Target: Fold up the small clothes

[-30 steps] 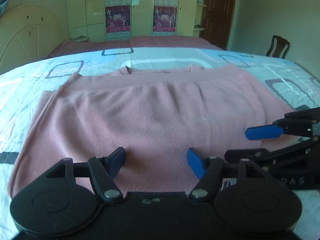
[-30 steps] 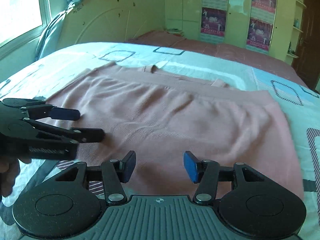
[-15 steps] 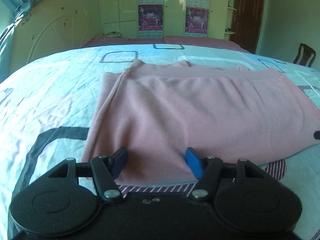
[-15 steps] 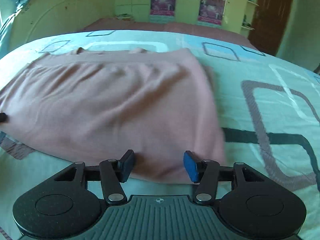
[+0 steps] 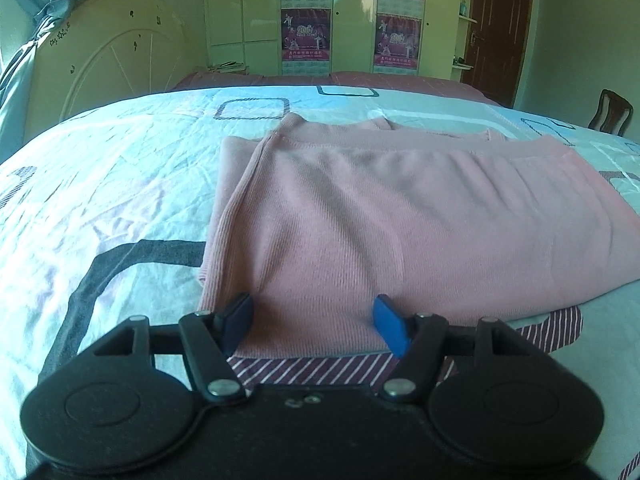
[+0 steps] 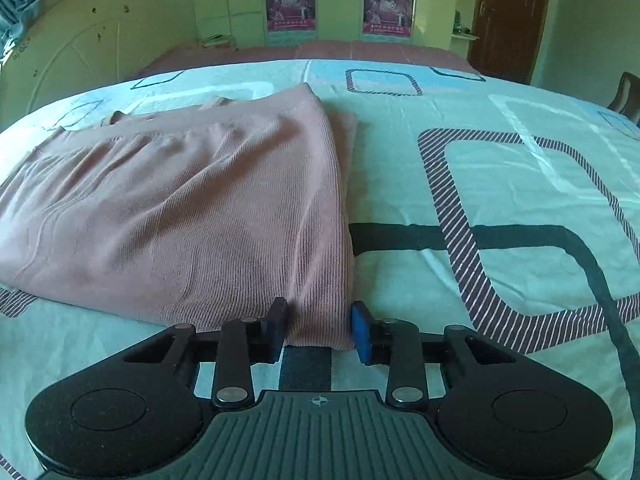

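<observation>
Since one second ago both grippers have moved apart from each other, each to its own near corner of the pink garment [image 5: 400, 220]. Before, the two tools were close together at the middle of the near edge and each camera saw the other tool; now neither view shows the other gripper.

The left gripper [image 5: 314, 326] has its jaws wide apart, as wide as before. The near left corner of the garment lies between them, but the pads do not press it. The left side edge of the cloth runs away from the left pad, and the striped part of the bedsheet [image 5: 100, 184] shows just under the jaws.

The right gripper [image 6: 318, 330] has narrowed its jaws since half a second ago. The near right corner of the garment [image 6: 180, 208] sits between the two pads, and both pads seem to touch the fabric. I judge that it is closing on this corner, maybe already pinching it, but how firm the grip is I cannot tell.

About the task: the garment lies flat on the bed and is already folded at least once, because a second layer shows along the far edge and along both sides. I think one more fold is left, probably lifting the near edge toward the far edge, and the left jaws must close first.
</observation>
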Tool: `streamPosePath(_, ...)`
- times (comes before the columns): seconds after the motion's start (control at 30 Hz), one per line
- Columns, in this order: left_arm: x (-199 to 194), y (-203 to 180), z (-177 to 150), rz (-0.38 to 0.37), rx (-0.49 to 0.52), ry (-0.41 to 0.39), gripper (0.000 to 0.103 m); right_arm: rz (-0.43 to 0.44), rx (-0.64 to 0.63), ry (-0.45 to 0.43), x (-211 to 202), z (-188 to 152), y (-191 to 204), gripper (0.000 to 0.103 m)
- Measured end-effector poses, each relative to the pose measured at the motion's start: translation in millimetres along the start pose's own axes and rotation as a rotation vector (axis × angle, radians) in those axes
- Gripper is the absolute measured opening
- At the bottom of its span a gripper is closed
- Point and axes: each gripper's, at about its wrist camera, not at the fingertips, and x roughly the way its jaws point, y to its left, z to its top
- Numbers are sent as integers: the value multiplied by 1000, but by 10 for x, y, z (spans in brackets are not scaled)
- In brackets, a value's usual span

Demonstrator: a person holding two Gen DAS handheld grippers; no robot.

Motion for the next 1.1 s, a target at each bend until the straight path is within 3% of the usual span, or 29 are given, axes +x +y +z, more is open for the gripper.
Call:
streamPosePath(0.3,-37,-33,-13,22,-15,10,67,-42,-24,6,-66,1,53,34)
streamPosePath(0.37,-52,-37,-24,25,-13,12,67,-59,-38,-77,-221,34,116,34)
streamPosePath(0.47,-51,-53,-32,31,-10,10,67,-9,-49,-158,-367,70,221,34)
streamPosePath(0.6,-46,-72,-24,38,-9,14,67,-37,-78,-1,-42,-11,251,34)
streamPosePath(1.0,-40,-83,-11,52,-28,26,68,-24,-79,3,-98,-67,199,34)
streamPosePath(1.1,-136,-113,-13,70,-37,39,68,0,-35,-63,-338,-106,163,34)
